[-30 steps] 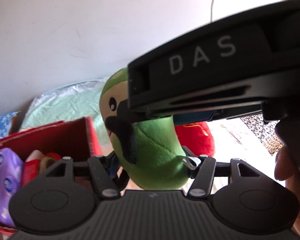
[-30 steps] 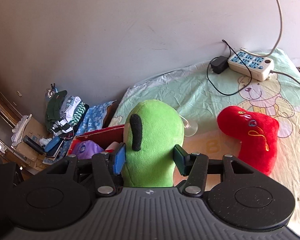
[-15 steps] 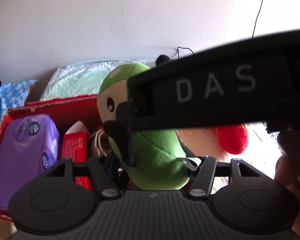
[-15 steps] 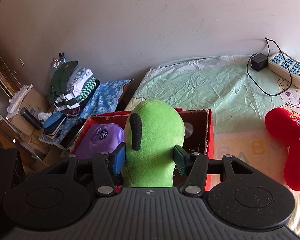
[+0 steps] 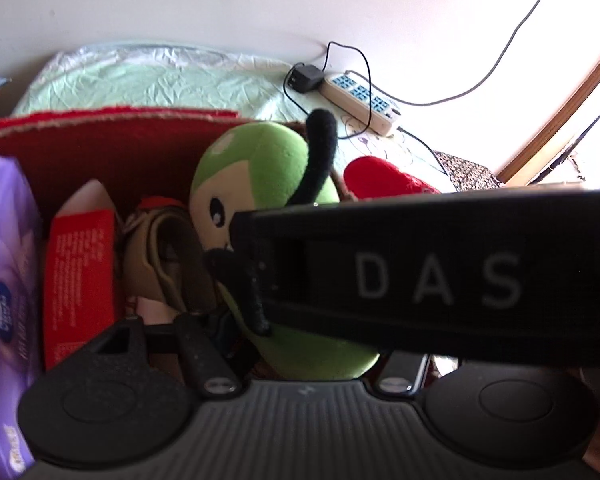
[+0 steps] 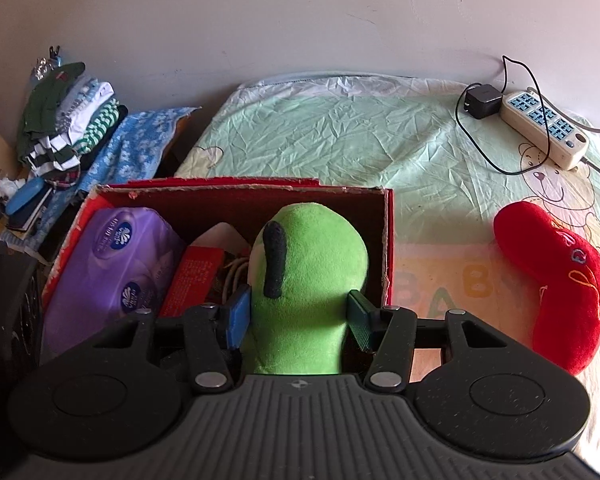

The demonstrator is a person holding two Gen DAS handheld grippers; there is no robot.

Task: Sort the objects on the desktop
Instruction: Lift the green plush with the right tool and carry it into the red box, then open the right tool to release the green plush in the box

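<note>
My right gripper [image 6: 298,320] is shut on a green plush toy [image 6: 308,280] and holds it inside the right end of a red cardboard box [image 6: 388,248]. The toy also shows in the left wrist view [image 5: 268,184], its face towards the camera. My left gripper [image 5: 300,360] is just below and in front of the toy; the right gripper's black body marked DAS [image 5: 440,276] hides most of its right finger, so its state is unclear. A red plush [image 6: 556,288] lies on the mat right of the box.
The box also holds a purple tissue pack [image 6: 112,264], a red carton [image 6: 192,280] and a beige item [image 5: 168,256]. A power strip with a charger [image 6: 540,128] lies at the mat's far right. Folded clothes [image 6: 68,112] are stacked at the left.
The right gripper has carried the green plush left and down into the red box. The left gripper has moved along with it, and the box interior now fills its view.
</note>
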